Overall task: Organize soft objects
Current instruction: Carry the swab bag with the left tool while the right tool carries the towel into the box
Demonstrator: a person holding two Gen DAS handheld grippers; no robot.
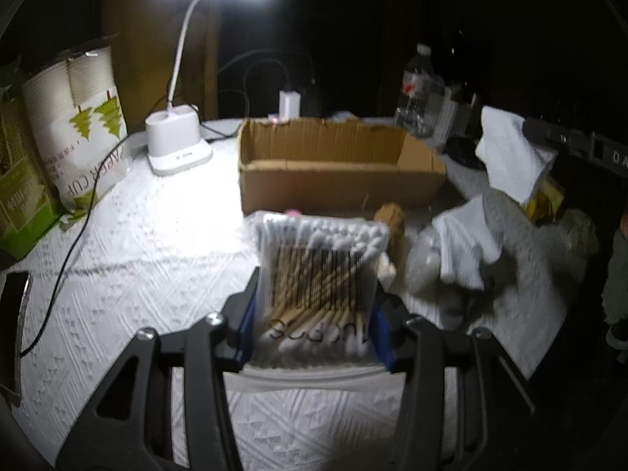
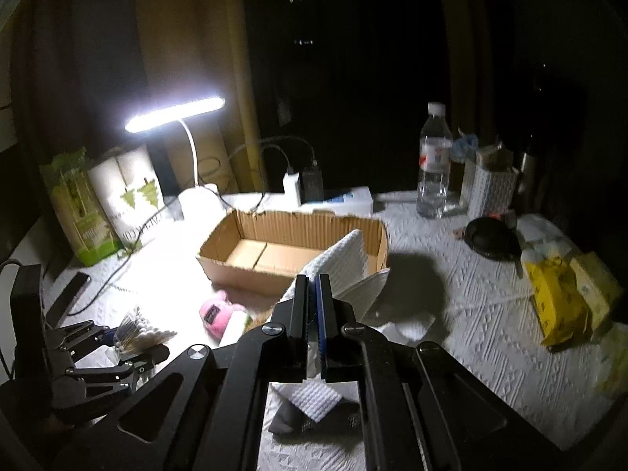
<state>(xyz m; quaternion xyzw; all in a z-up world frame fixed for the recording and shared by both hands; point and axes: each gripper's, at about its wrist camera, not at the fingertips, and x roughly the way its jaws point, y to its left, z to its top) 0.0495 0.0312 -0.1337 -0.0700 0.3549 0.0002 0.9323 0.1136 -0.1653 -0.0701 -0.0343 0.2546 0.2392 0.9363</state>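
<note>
Right gripper [image 2: 314, 294]: jaws pressed together on a white cloth [image 2: 341, 259], lifted off the table [image 2: 471, 294].
Cardboard box [image 2: 243, 231]: open, near the table's far edge, just behind the cloth.
Left gripper [image 2: 129, 337]: at the left edge, clamping a cotton swab pack [image 2: 143, 333].
Pink toy [image 2: 218, 314]: in front of the box.

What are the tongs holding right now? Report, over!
Left tongs clamped on cotton swab pack. Right tongs shut on white cloth. Cardboard box ahead, empty. Pink toy lying in front of it.
</note>
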